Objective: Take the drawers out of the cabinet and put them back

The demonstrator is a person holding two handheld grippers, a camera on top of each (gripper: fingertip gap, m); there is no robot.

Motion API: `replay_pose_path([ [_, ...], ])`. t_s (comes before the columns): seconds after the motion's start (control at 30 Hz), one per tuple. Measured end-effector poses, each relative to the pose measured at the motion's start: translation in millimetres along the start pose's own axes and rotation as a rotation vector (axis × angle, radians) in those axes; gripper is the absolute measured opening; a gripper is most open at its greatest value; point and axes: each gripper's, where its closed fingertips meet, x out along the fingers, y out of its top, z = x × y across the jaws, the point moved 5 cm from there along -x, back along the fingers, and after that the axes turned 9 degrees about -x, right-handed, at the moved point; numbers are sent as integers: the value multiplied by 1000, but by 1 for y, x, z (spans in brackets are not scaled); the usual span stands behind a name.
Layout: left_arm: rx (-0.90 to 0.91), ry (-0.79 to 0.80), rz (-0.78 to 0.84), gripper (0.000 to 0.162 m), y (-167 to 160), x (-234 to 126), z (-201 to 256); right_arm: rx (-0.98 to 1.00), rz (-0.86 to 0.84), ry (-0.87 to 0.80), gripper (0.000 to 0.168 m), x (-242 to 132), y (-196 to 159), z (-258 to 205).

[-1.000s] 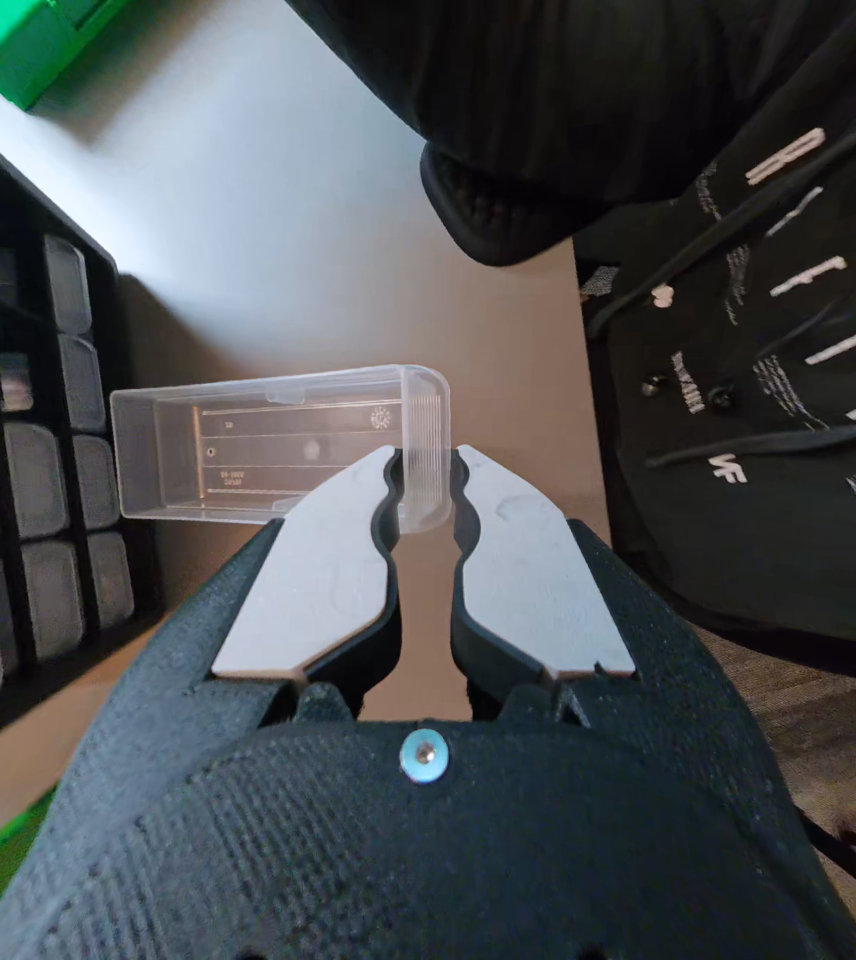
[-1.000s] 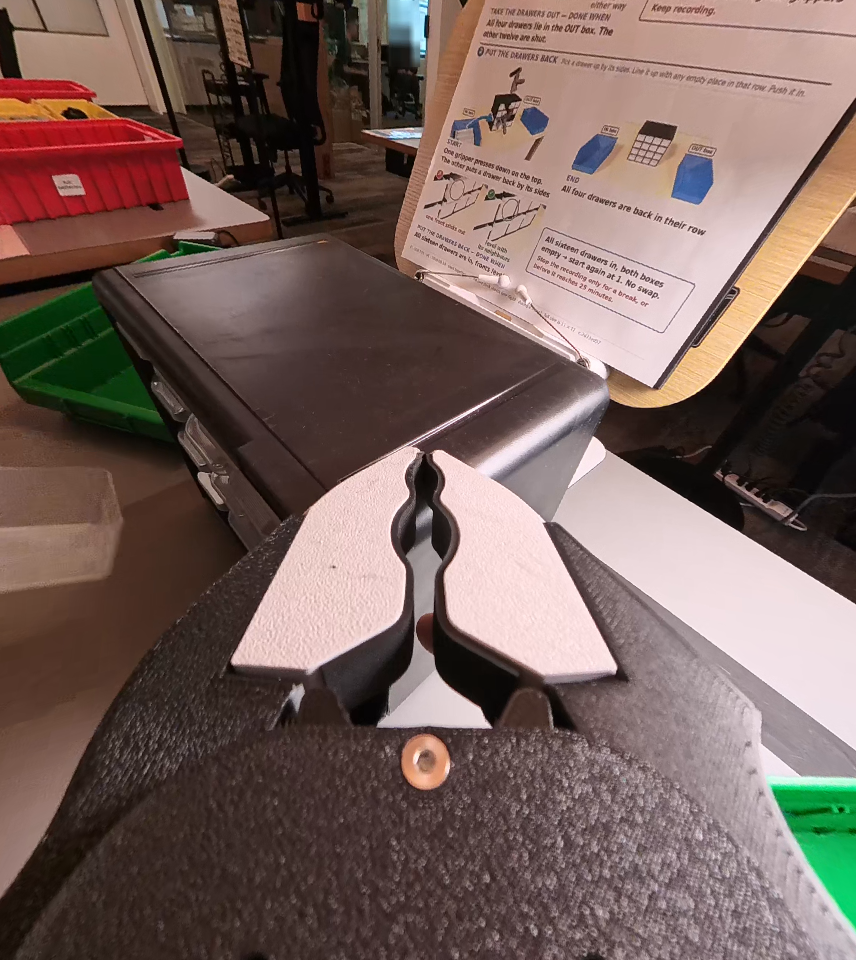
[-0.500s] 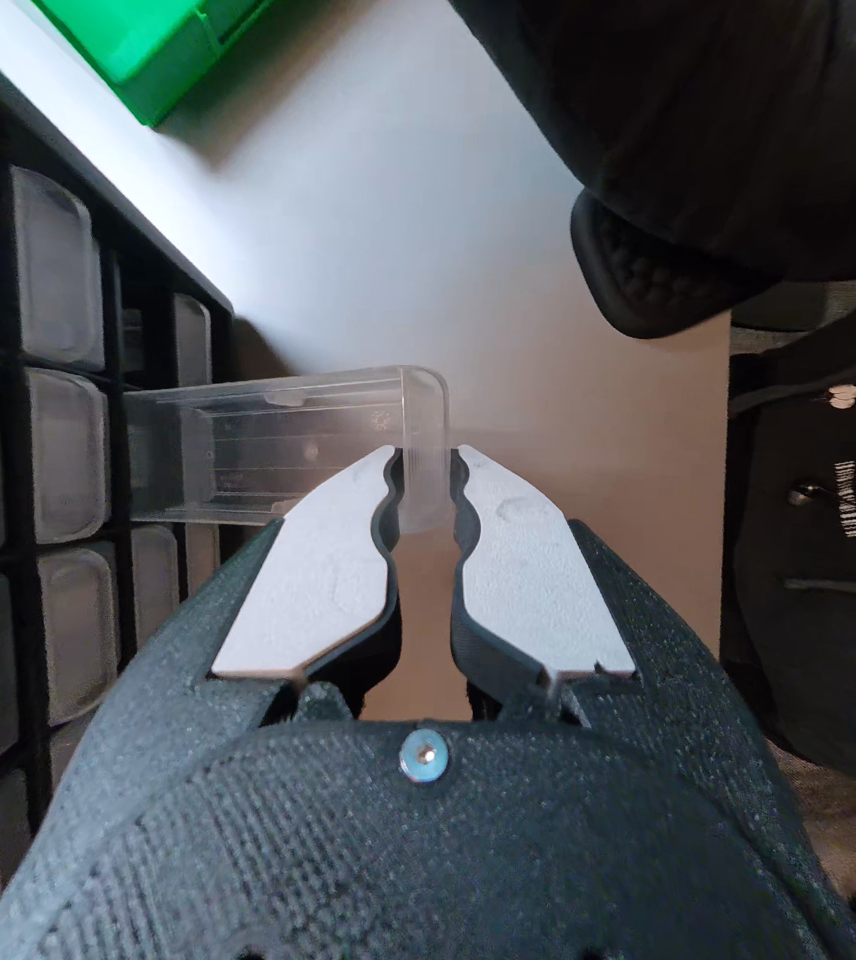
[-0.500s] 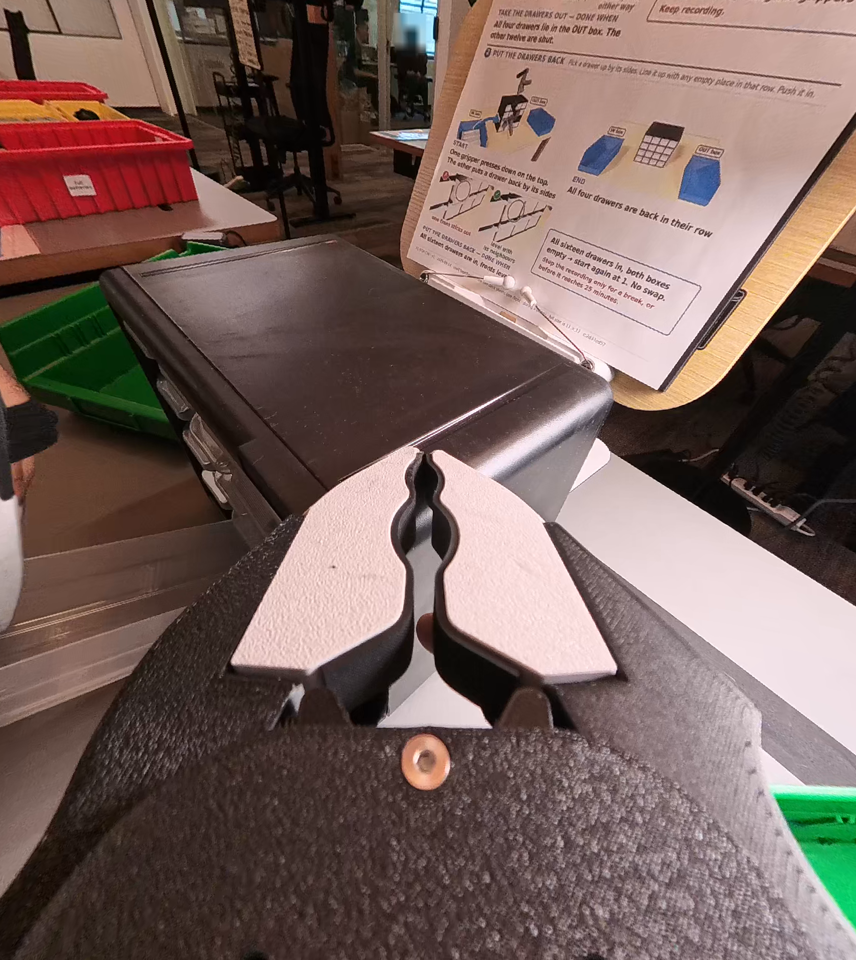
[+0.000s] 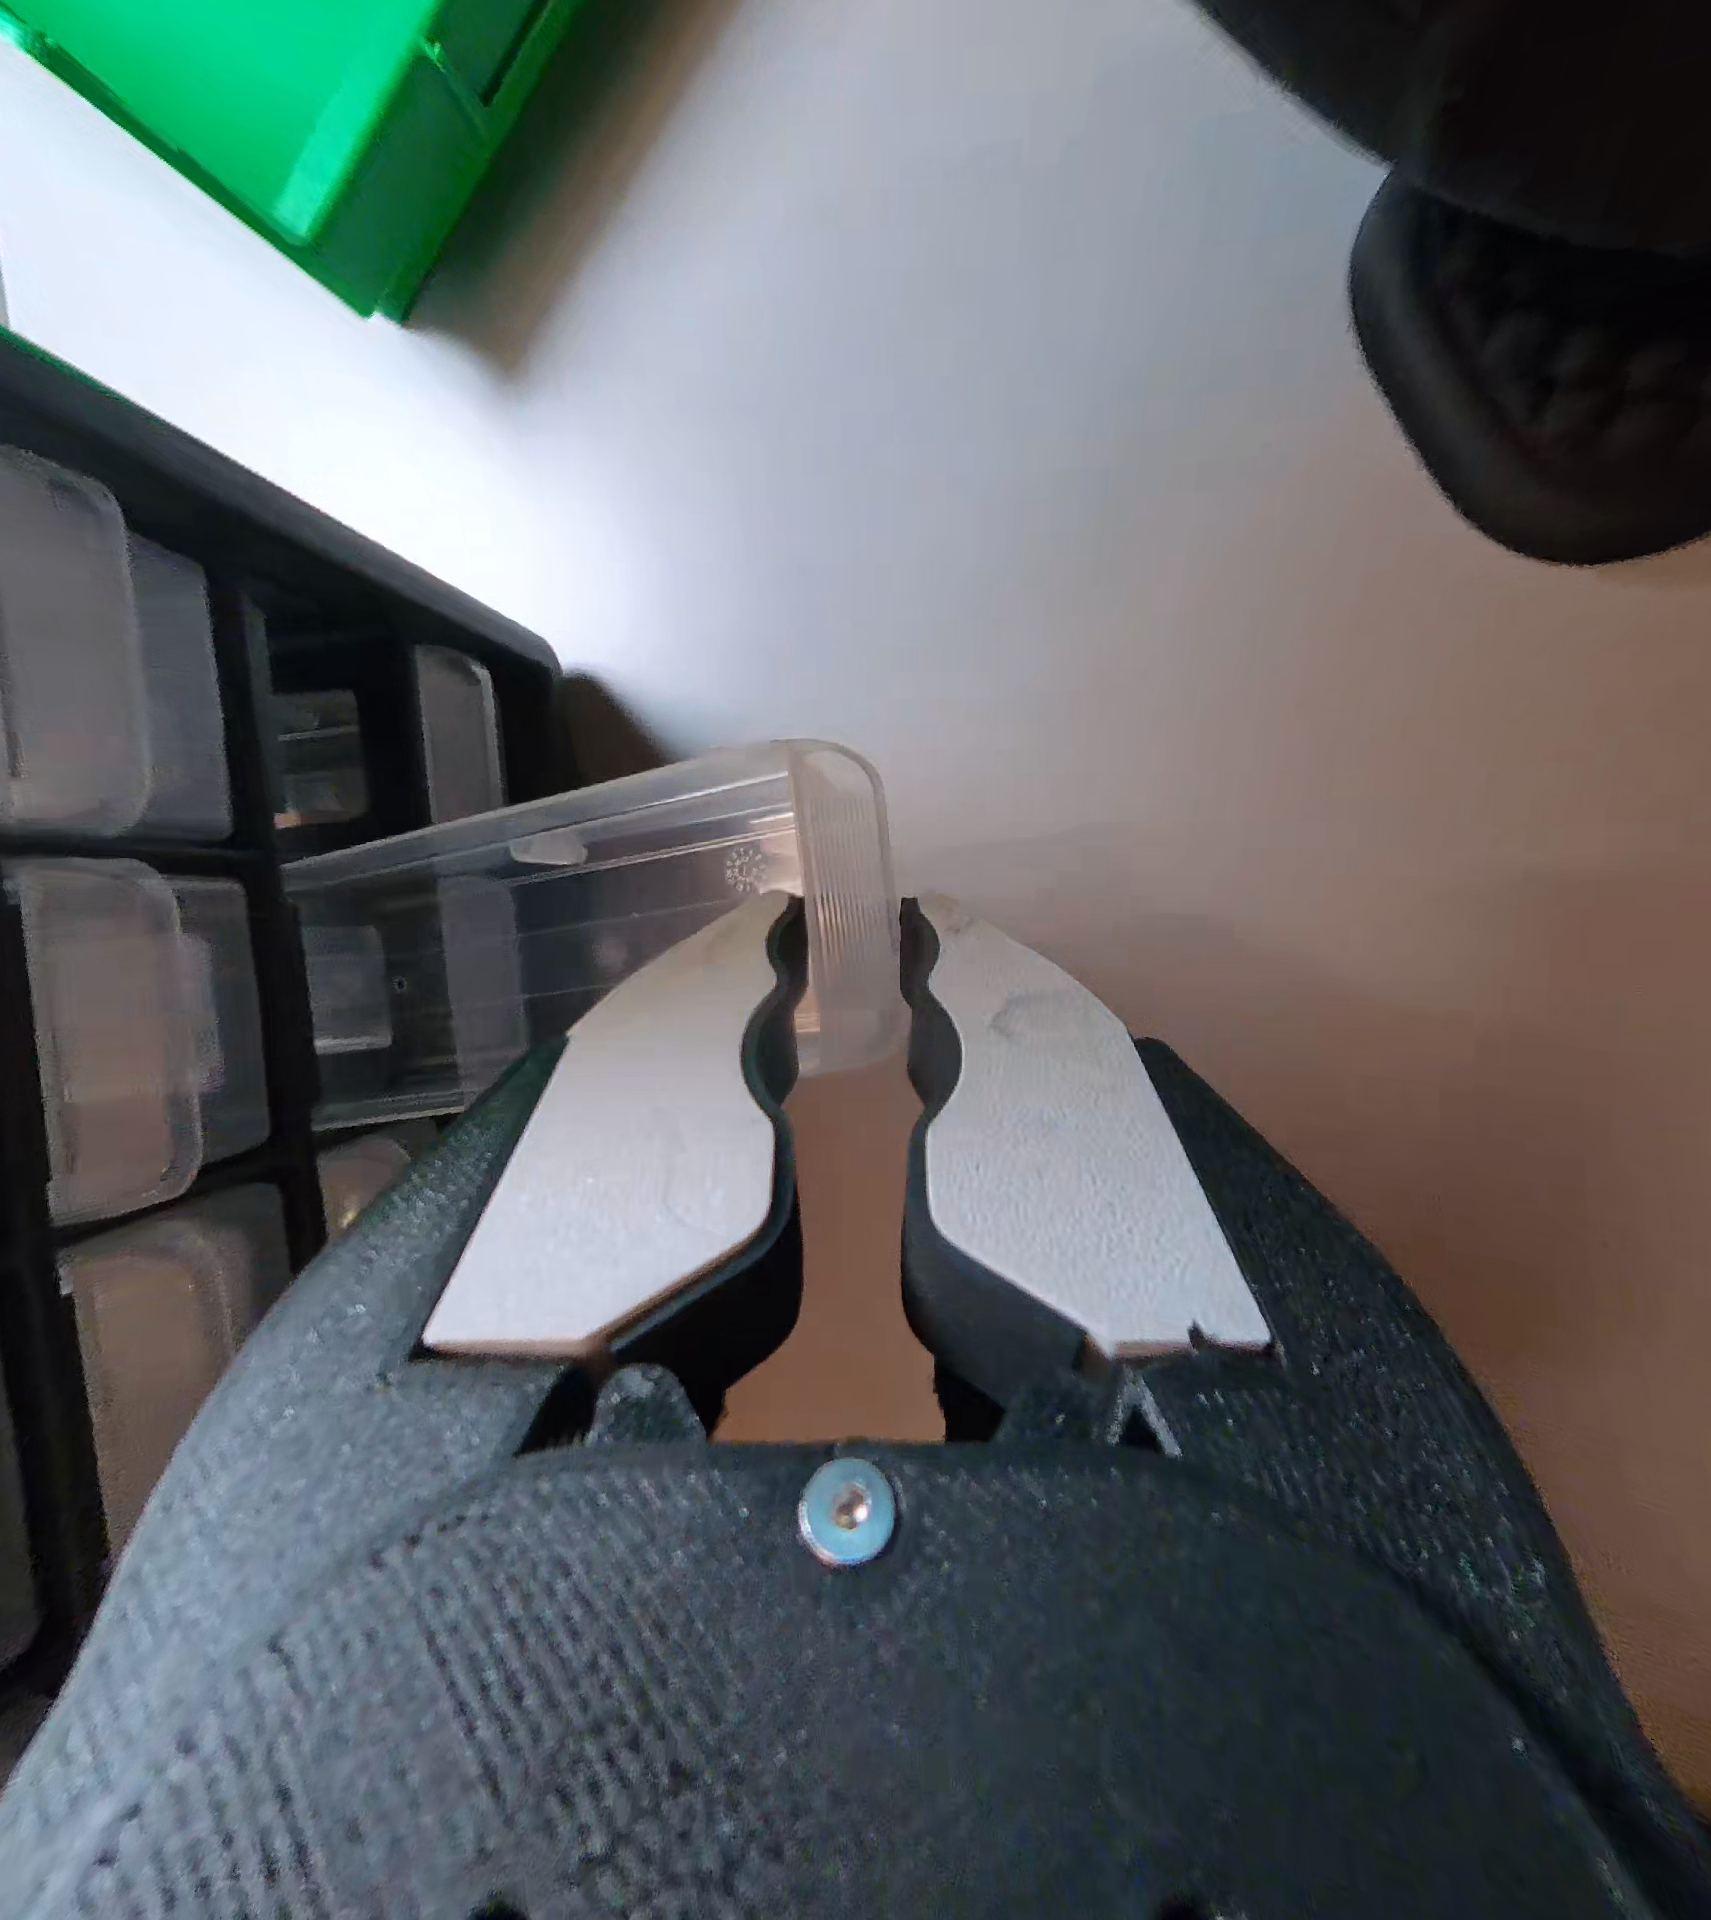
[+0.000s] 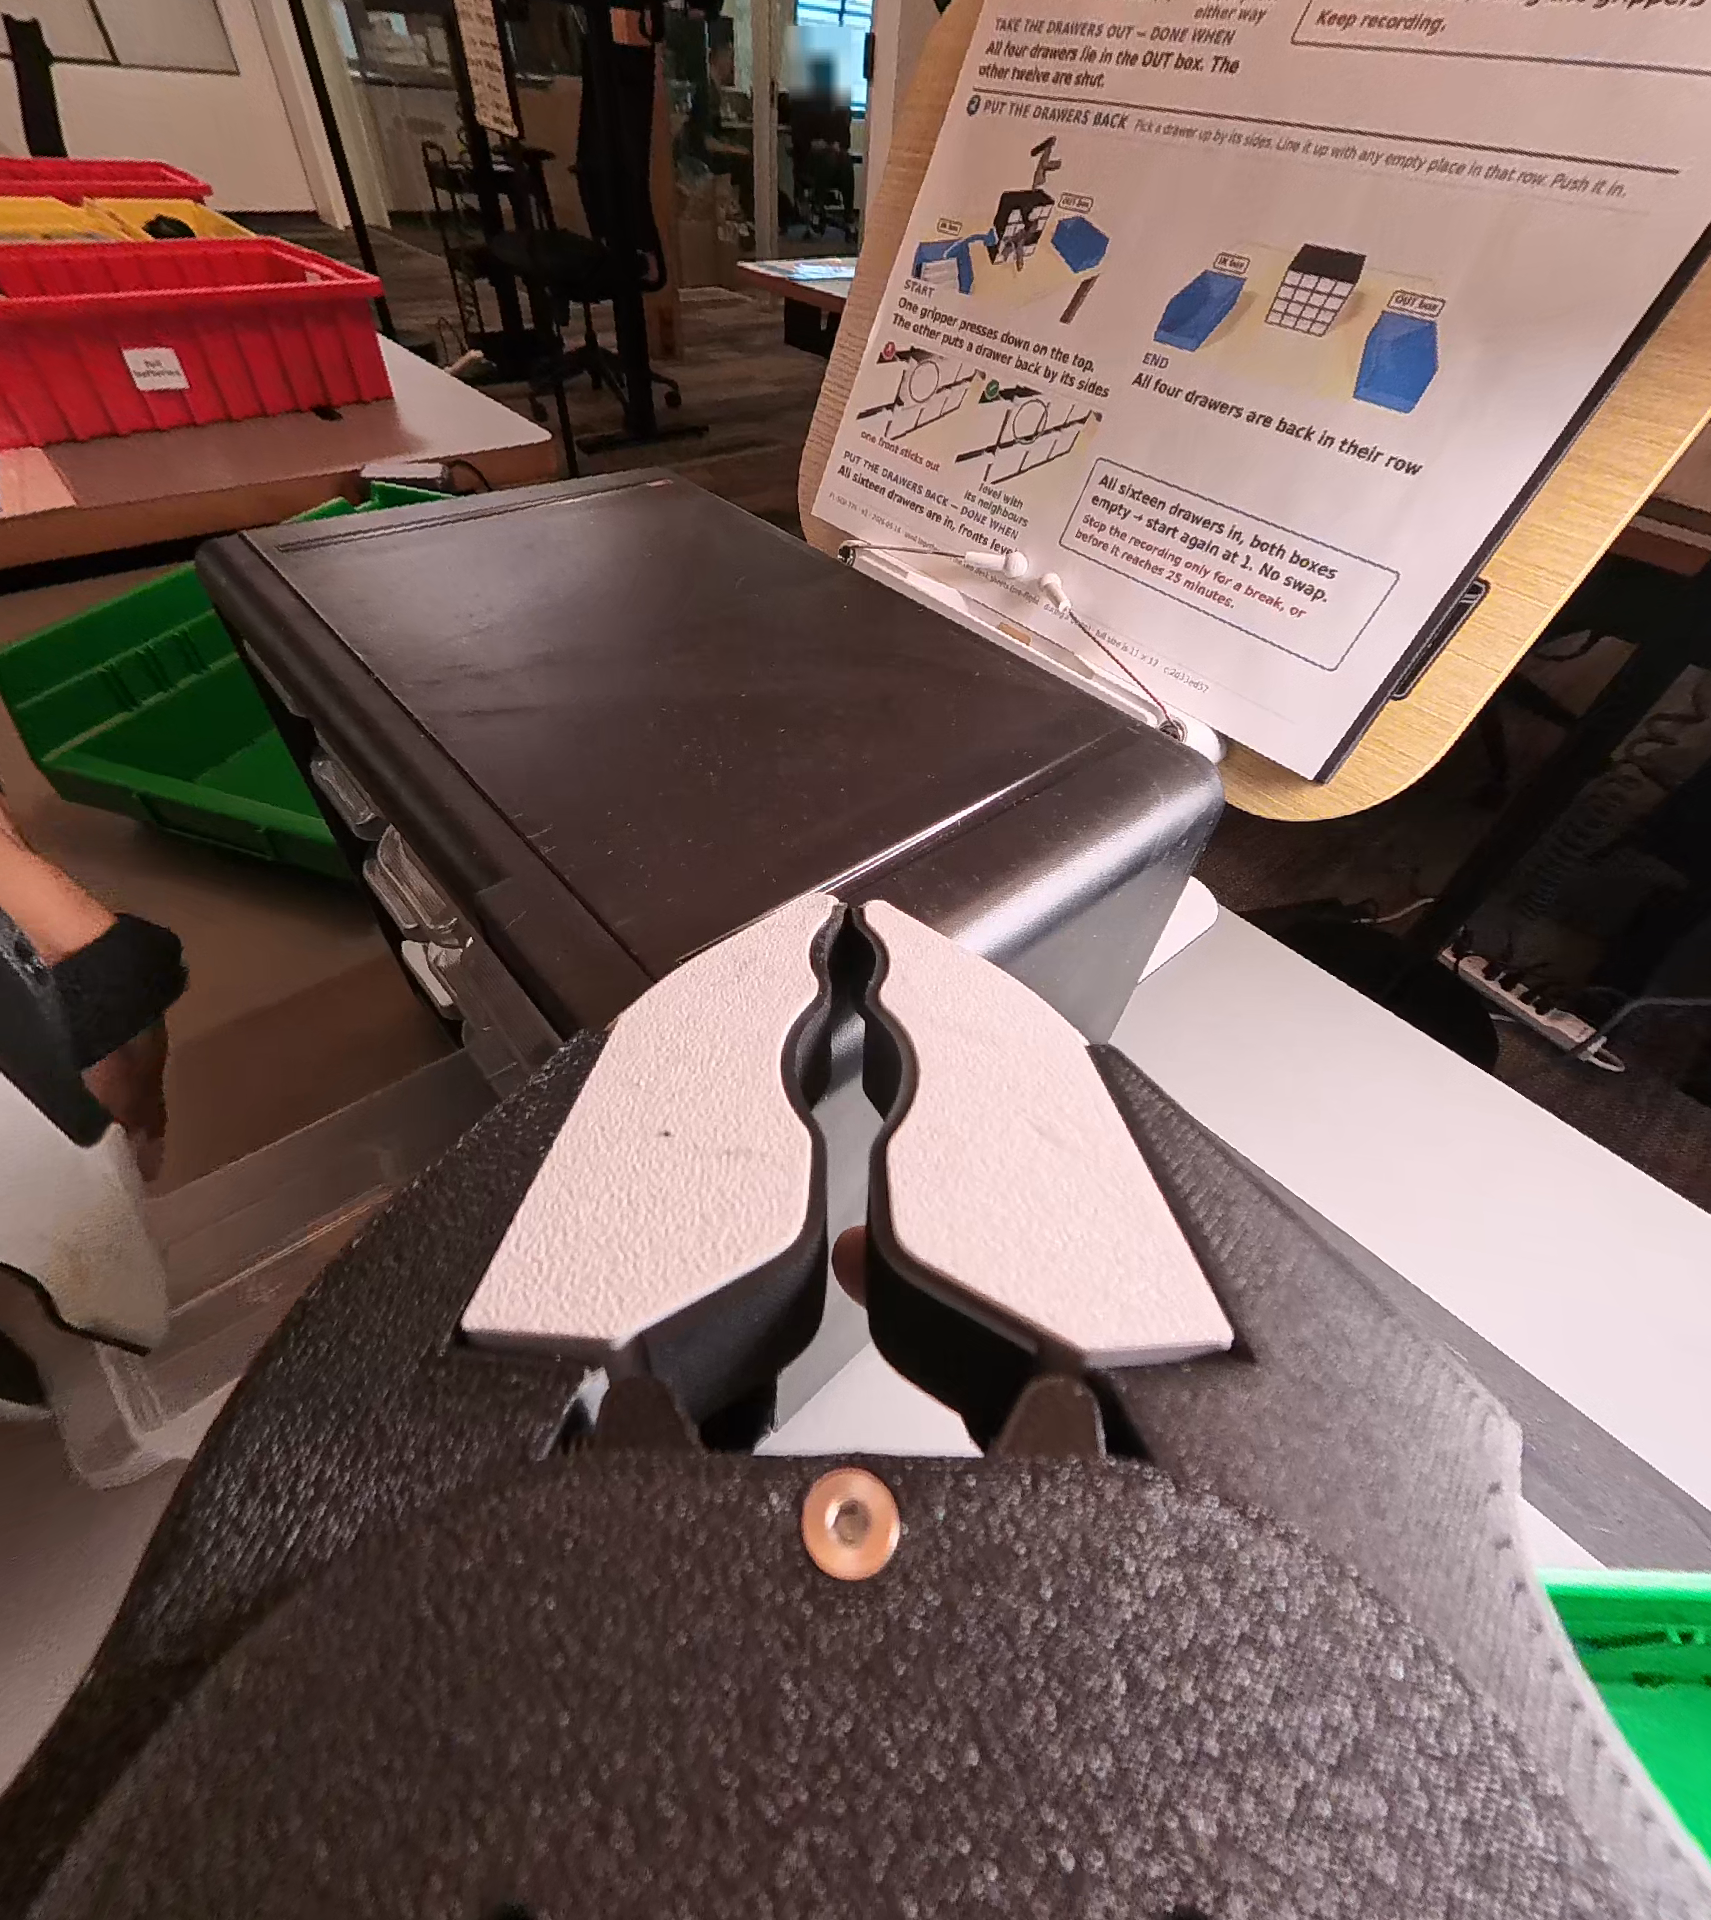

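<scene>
My left gripper (image 5: 846, 914) is shut on the front handle of a clear plastic drawer (image 5: 539, 935). The drawer's back end reaches into a slot of the black cabinet (image 5: 238, 644), near its right edge. The cabinet's other slots hold frosted drawers (image 5: 103, 1039). My right gripper (image 6: 849, 912) is shut and empty, its tips resting on the near corner of the cabinet's black top (image 6: 674, 686). In the right wrist view the left gripper (image 6: 9, 1164) shows at the left edge with the clear drawer (image 6: 311, 1174) running toward the cabinet front.
A green bin (image 5: 290, 114) lies beyond the cabinet; another green bin (image 6: 165, 727) sits at its far side, and a third (image 6: 1703, 1714) at the lower right. An instruction board (image 6: 1298, 343) stands behind the cabinet. Red trays (image 6: 134, 322) sit on a far table. A black sleeve (image 5: 1599, 260) hangs over the table.
My left gripper has carried the clear drawer toward the cabinet, and its back end now reaches a slot. The right gripper has stayed on the cabinet top.
</scene>
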Motion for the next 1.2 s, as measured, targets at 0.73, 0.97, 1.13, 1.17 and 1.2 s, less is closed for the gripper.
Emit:
replay_pose_path([
  [0.73, -158, 372, 243, 7, -18, 2, -35, 20, 18, 19, 0, 1, -1, 1],
  [0.97, -214, 540, 176, 0, -24, 25, -64, 19, 17, 16, 0, 1, -1, 1],
  [1.13, -270, 567, 177, 0, -21, 37, -74, 27, 24, 24, 0, 1, -1, 2],
  [1.17, -262, 579, 173, 0, -20, 39, -73, 27, 25, 25, 0, 1, -1, 2],
  [1.2, -241, 587, 169, 1, -20, 40, -71, 26, 25, 26, 0, 1, -1, 1],
])
